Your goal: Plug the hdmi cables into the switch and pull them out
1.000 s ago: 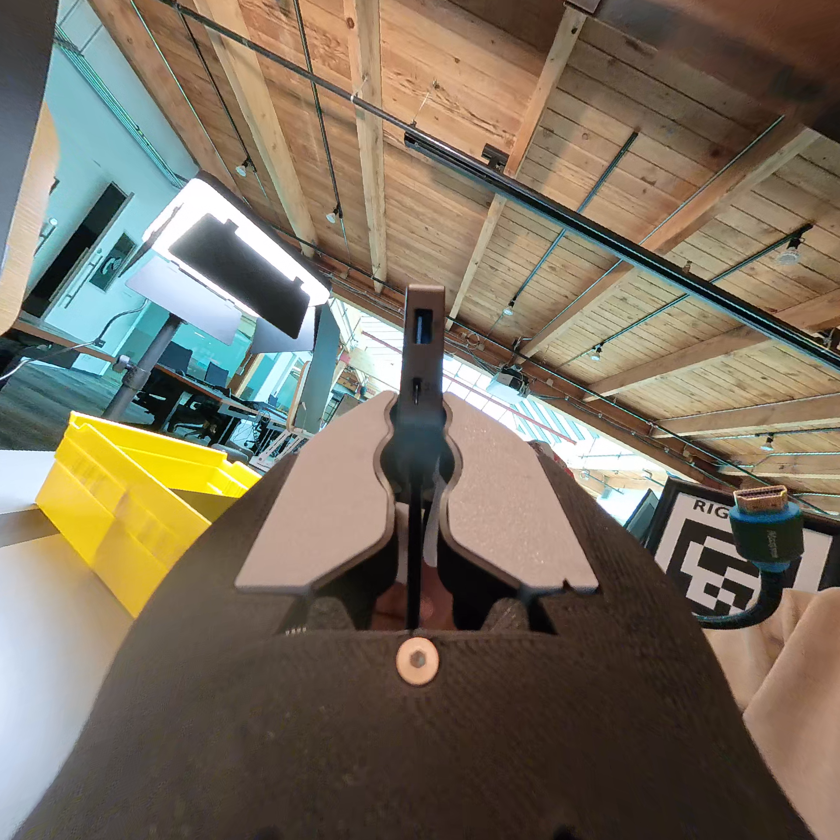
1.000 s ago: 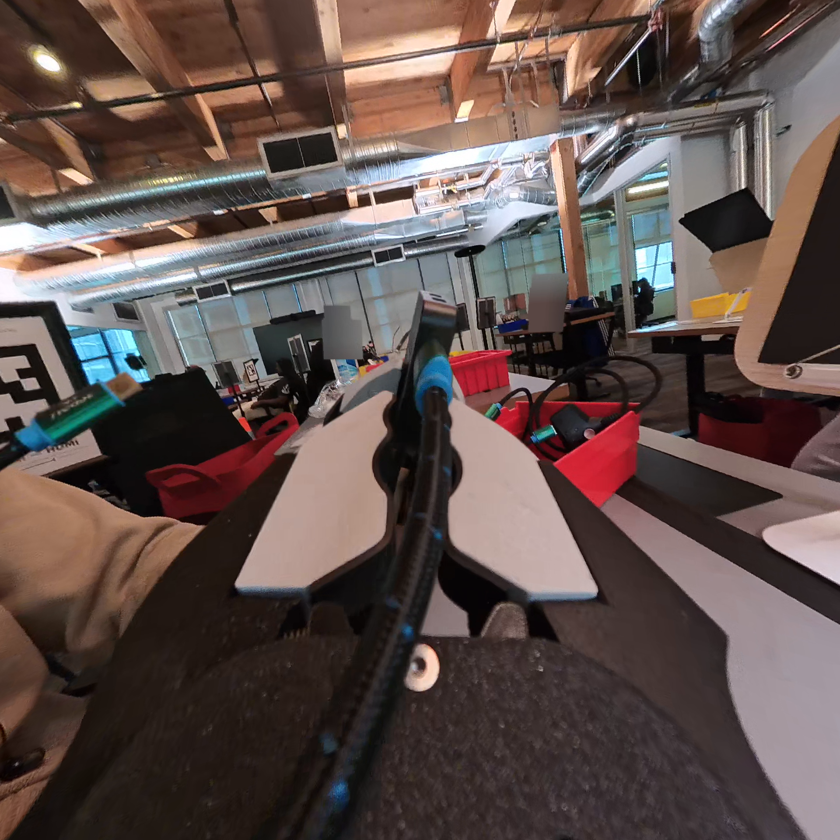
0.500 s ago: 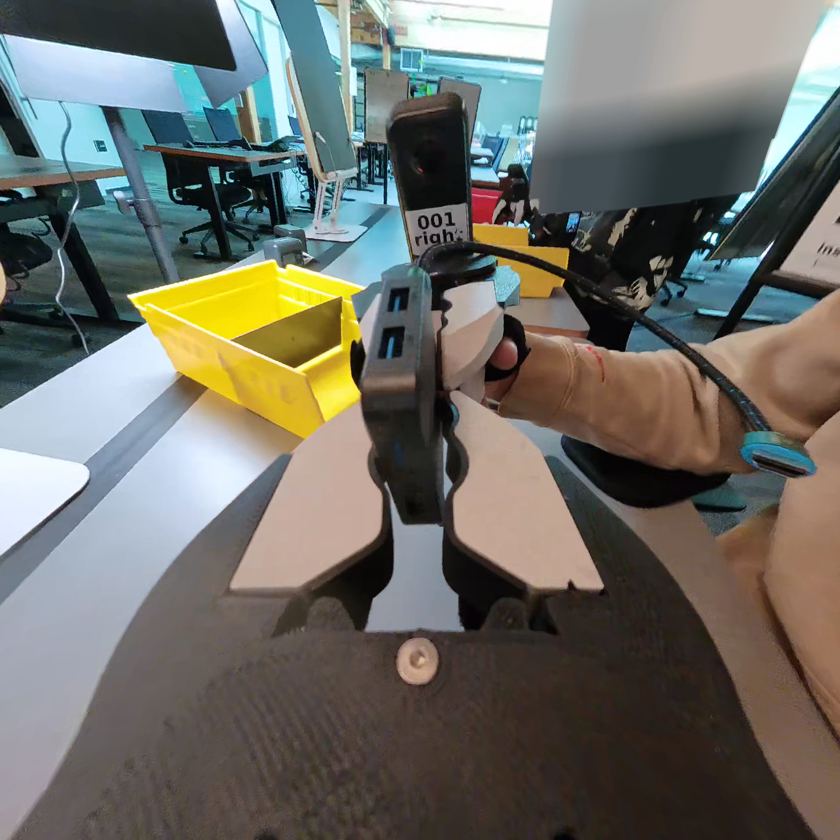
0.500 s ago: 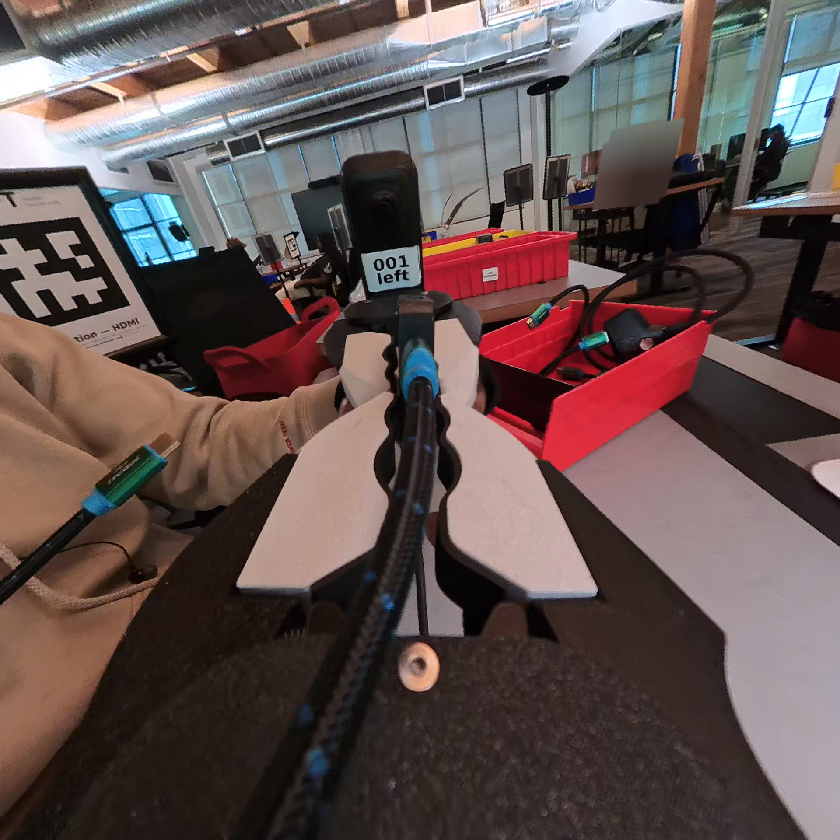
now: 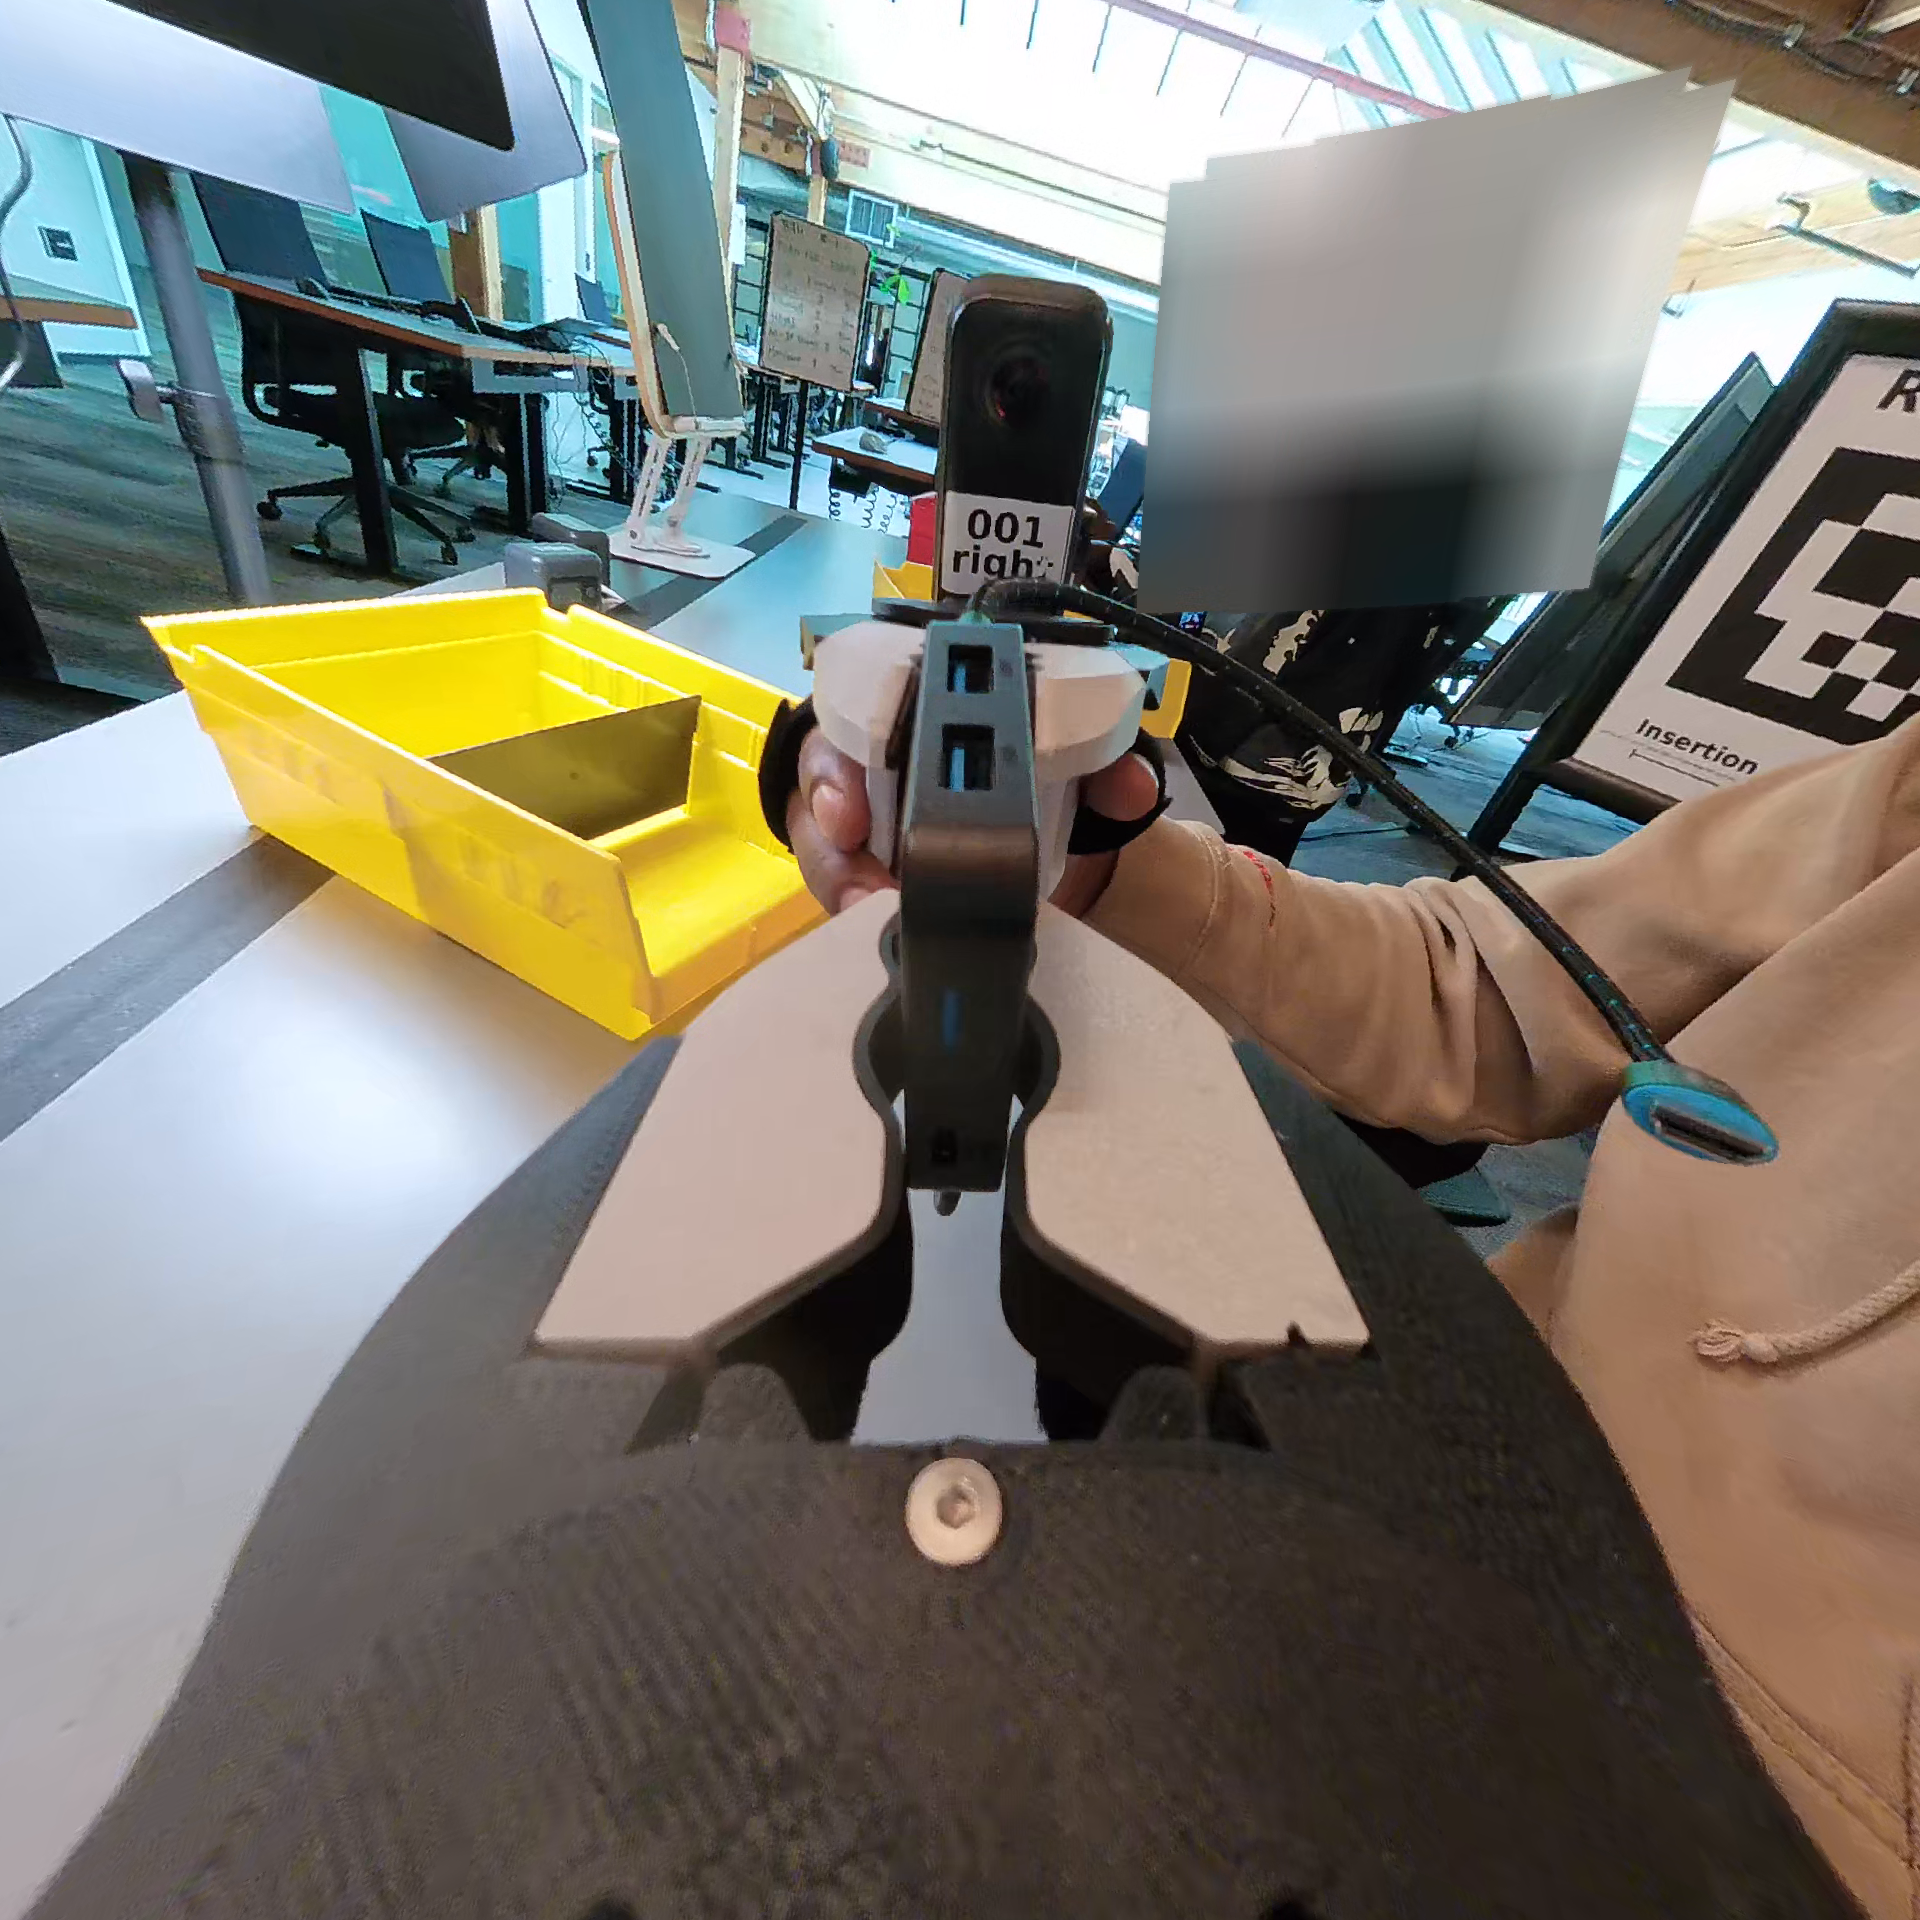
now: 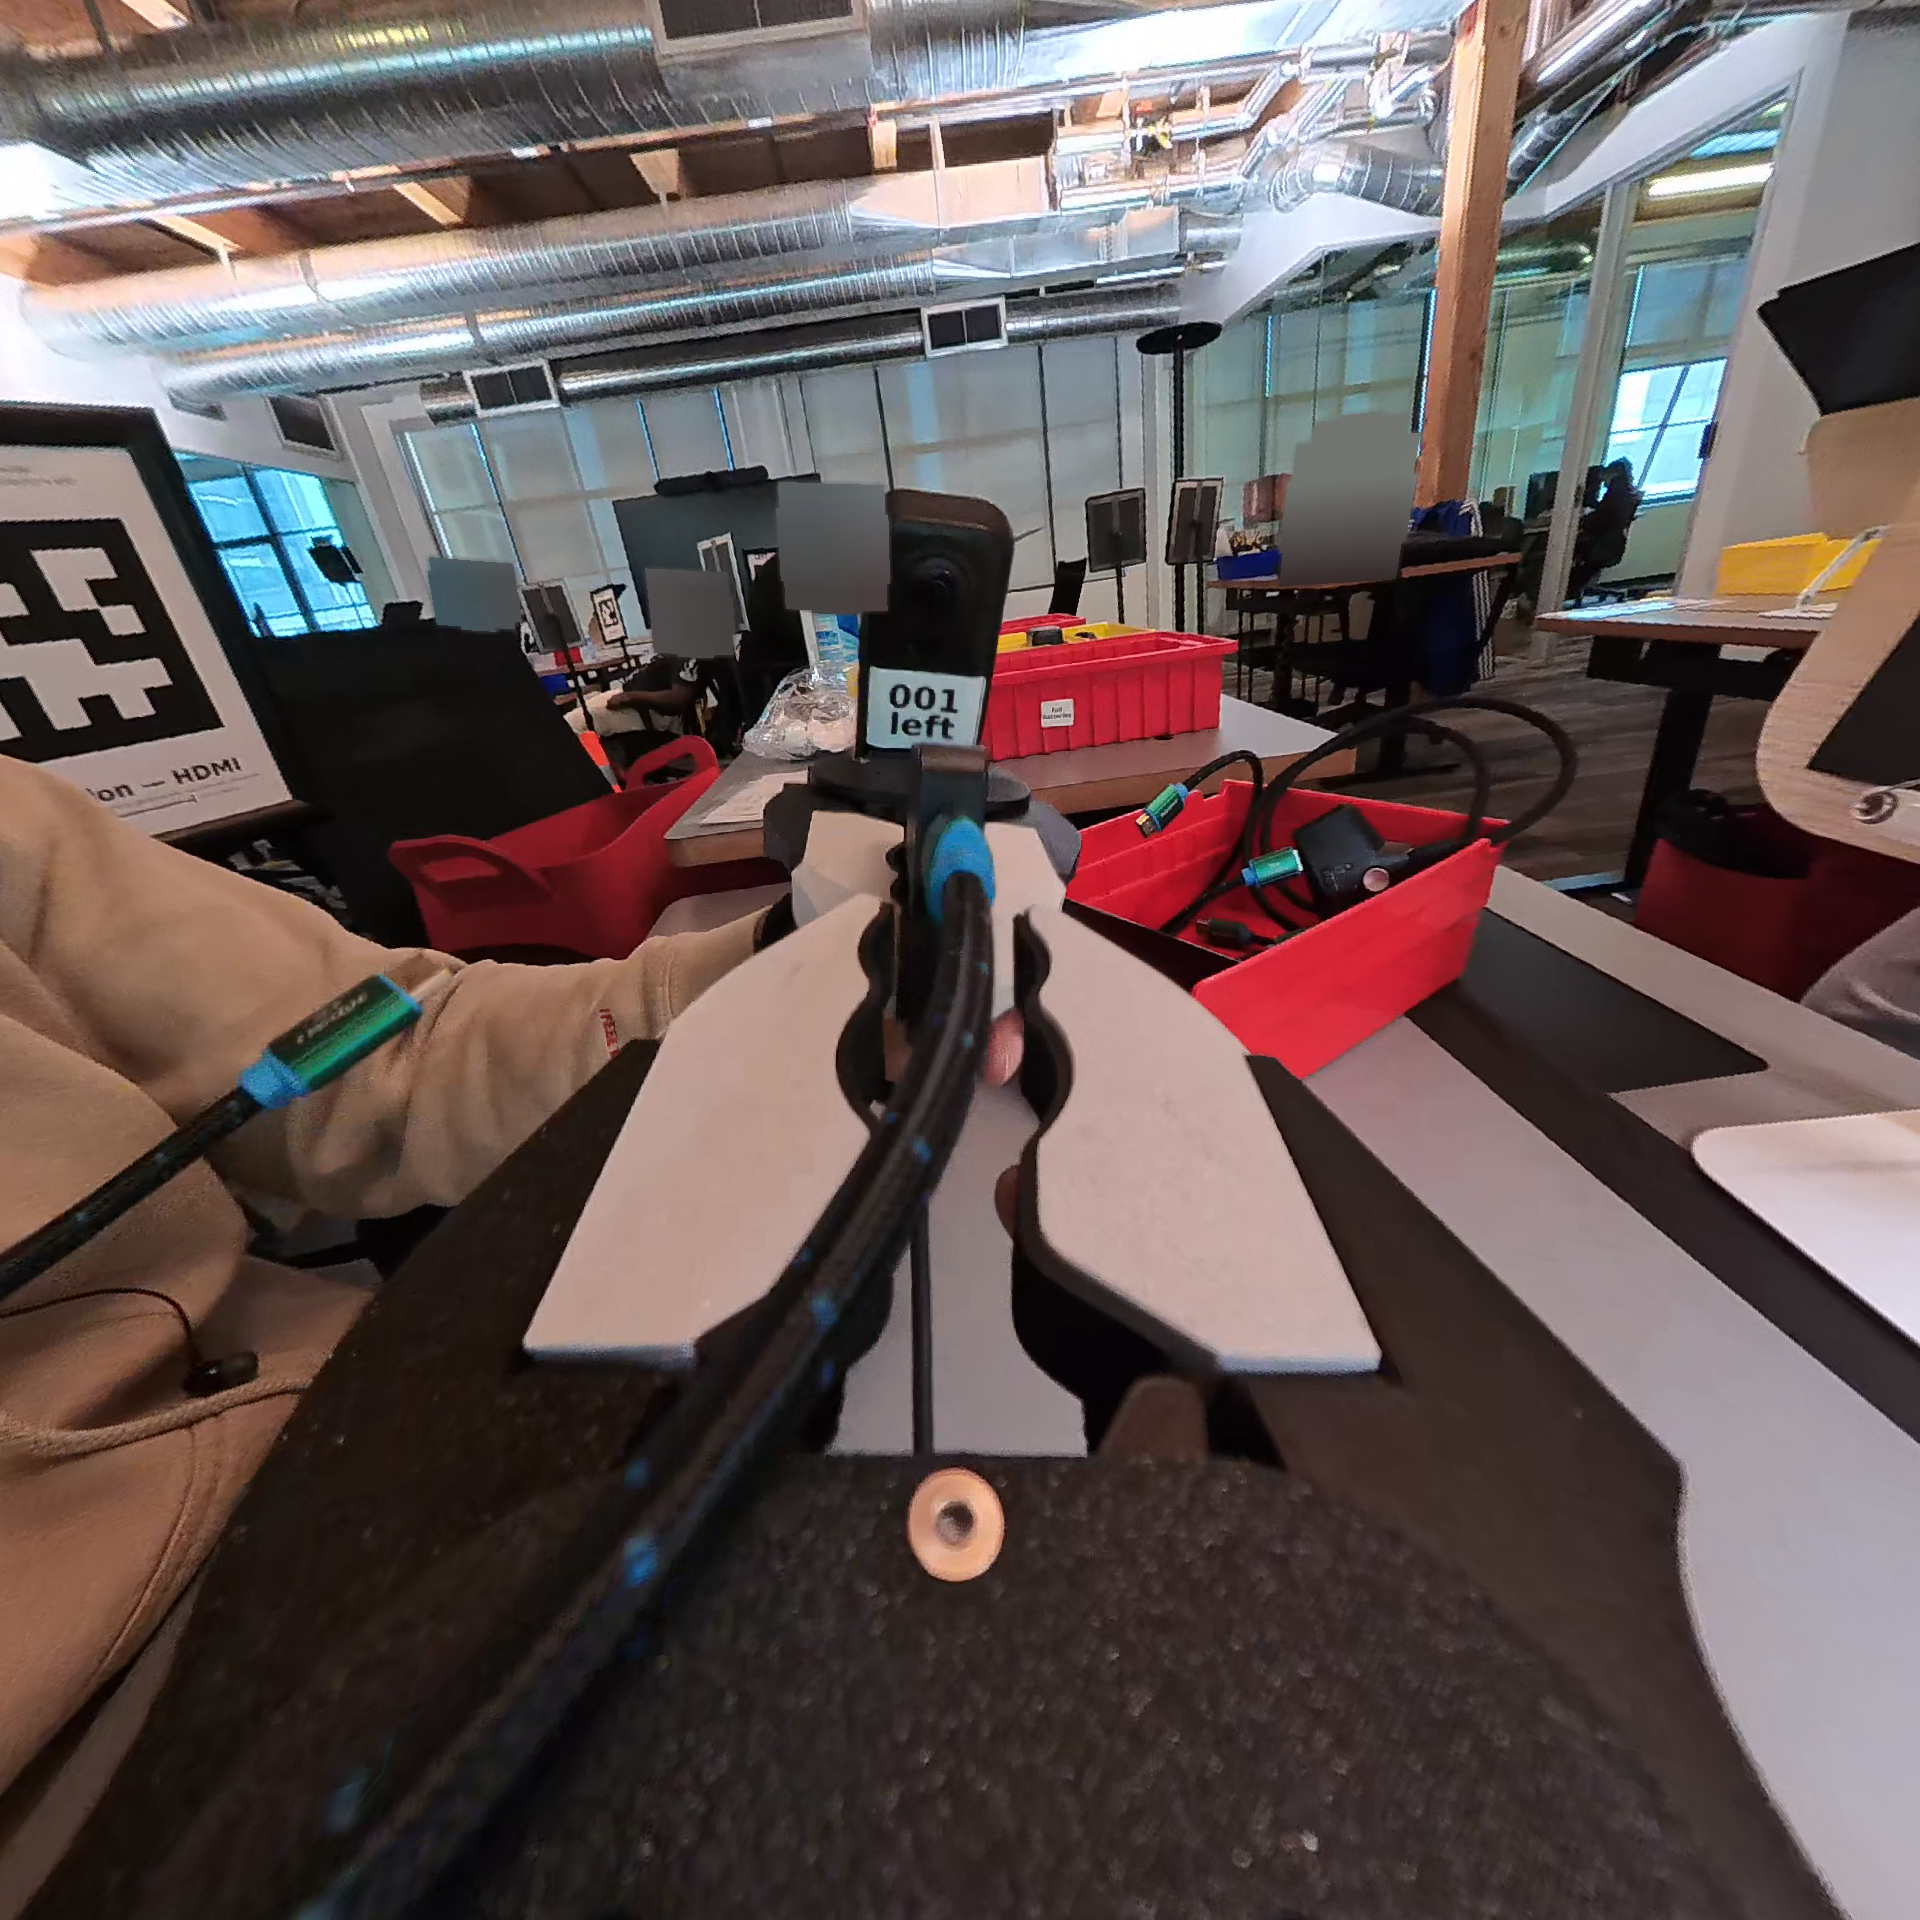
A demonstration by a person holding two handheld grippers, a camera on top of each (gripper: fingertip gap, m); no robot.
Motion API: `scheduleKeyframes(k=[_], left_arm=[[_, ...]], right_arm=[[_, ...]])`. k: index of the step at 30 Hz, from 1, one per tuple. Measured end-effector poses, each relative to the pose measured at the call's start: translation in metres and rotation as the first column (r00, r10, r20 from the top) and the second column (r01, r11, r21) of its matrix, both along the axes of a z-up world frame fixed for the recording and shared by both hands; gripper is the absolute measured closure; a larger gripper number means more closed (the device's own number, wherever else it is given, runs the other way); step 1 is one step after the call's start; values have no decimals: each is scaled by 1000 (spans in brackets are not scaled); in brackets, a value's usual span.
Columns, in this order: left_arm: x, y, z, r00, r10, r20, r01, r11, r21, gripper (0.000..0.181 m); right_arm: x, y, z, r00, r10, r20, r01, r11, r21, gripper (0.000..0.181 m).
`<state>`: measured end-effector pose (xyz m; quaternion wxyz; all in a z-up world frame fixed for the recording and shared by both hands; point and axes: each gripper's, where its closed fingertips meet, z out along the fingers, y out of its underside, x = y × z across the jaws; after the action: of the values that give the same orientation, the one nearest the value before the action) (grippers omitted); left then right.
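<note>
Switch [image 5: 968, 914] sits edge-on between the left gripper [image 5: 961, 1049] jaws, clamped, held up over the grey counter [image 5: 260, 1143]. Two blue ports on its narrow edge face up.

Yellow bin [image 5: 468, 790] on the counter, far left in the left wrist view, black divider inside. Red bin [image 6: 1340, 925] far right in the right wrist view, holding spare cables and a small black box.

Right gripper [image 6: 951, 987] faces the left one head-on, nearly touching. Its jaws stand slightly apart with the hdmi cable [image 6: 831, 1278] running up between them; can't tell whether they grip it. Blue-collared plug [image 6: 956, 862] at the jaw tips meets the switch's far end; can't tell if seated.

Cable's free end, green plug [image 6: 332, 1023], hangs loose near left, by the beige sleeve [image 6: 468, 1039].
</note>
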<state>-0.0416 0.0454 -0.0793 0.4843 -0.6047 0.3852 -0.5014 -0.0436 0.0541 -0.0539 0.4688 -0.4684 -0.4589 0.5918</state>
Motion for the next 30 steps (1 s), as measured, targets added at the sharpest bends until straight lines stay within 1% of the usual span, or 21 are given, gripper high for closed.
scheduleKeyframes(k=[2,4,8,10,13,15,17,19,22,24,26,30], left_arm=[[3,-1,-2,1000,-6,-8,6,1000,-3,166],[4,0,-4,1000,-5,-12,5,1000,-14,166],[1,-1,-4,1000,-13,-18,13,999,-31,166],[0,-2,-3,999,-8,-34,7,1000,-11,166],[-2,-5,8,1000,12,-23,-11,999,35,159],[-2,-5,8,998,29,-49,-26,999,48,166],[-5,-3,8,997,46,-58,-42,997,63,167],[-6,-2,8,998,43,-54,-41,998,38,167],[-9,1,6,998,41,-44,-41,999,-3,167],[-9,1,6,999,33,-37,-34,999,-14,167],[-8,0,5,999,23,-40,-24,1000,-19,167],[-9,2,5,999,33,-43,-34,999,-19,167]], right_arm=[[0,1,2,1000,-6,-17,6,1000,-3,160],[1,0,2,1000,-3,-22,3,1000,3,169],[-1,0,1,1000,-1,-31,1,1000,-8,170],[-2,-3,2,999,23,-46,-24,999,-21,170],[-3,-6,2,997,52,-52,-54,998,-36,170],[-3,-9,3,995,71,-65,-74,996,-46,170],[-5,-8,3,996,65,-69,-69,996,-55,170],[-6,-7,2,997,48,-69,-52,997,-56,170],[-3,-4,4,996,41,-78,-46,997,-65,162],[-3,-4,1,998,29,-58,-32,998,-49,164],[-3,-2,1,998,9,-61,-11,999,-33,169],[-4,-2,1,998,11,-62,-13,999,-41,170]])
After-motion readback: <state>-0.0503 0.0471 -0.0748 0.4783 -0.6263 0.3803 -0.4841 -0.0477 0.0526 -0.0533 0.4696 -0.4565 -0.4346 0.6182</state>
